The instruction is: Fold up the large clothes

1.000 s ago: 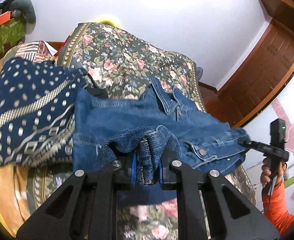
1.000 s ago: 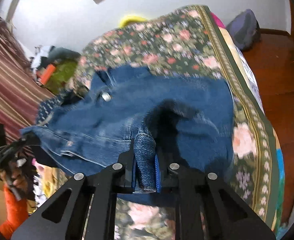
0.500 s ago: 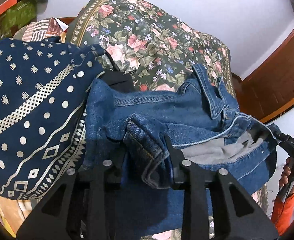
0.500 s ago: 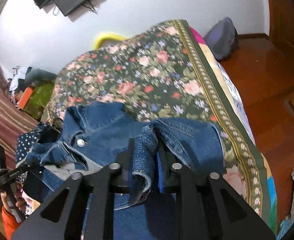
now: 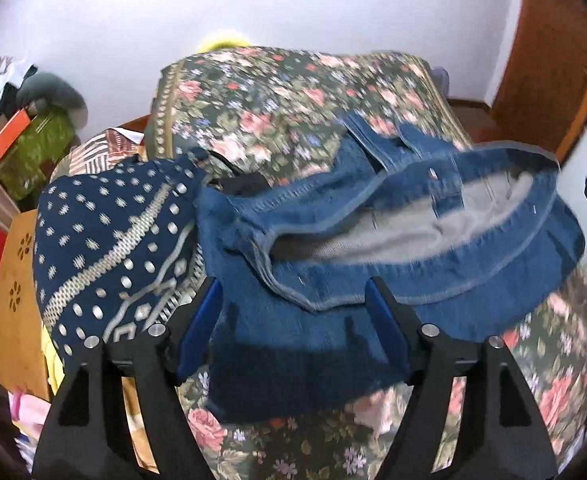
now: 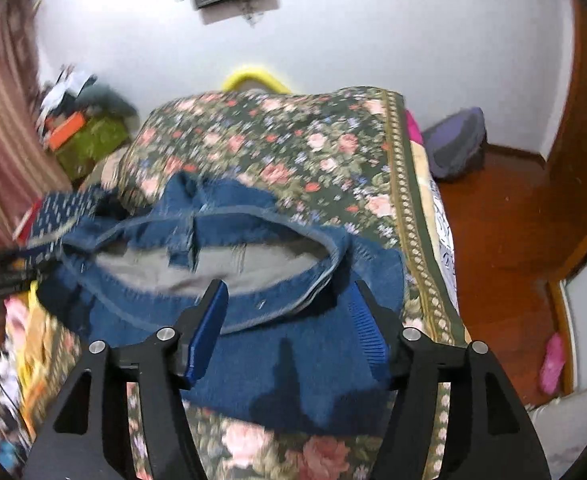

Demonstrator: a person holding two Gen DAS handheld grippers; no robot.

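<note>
A blue denim jacket (image 5: pixel 393 280) lies folded on the floral bedspread (image 5: pixel 277 92), its grey lining showing at the open hem. It also shows in the right wrist view (image 6: pixel 293 360). My left gripper (image 5: pixel 293 292) is open, its fingers wide apart over the jacket's left part, holding nothing. My right gripper (image 6: pixel 289 296) is open too, above the jacket's right part, holding nothing.
A navy patterned garment (image 5: pixel 109 240) lies bunched on the bed left of the jacket. Clutter and a green box (image 5: pixel 33 148) stand at the far left. The bed's right edge (image 6: pixel 417 216) drops to a wooden floor with a purple bag (image 6: pixel 457 144).
Both grippers were shut on denim folds and carried them forward over the jacket. Now both have opened and let the denim drop onto the bed.
</note>
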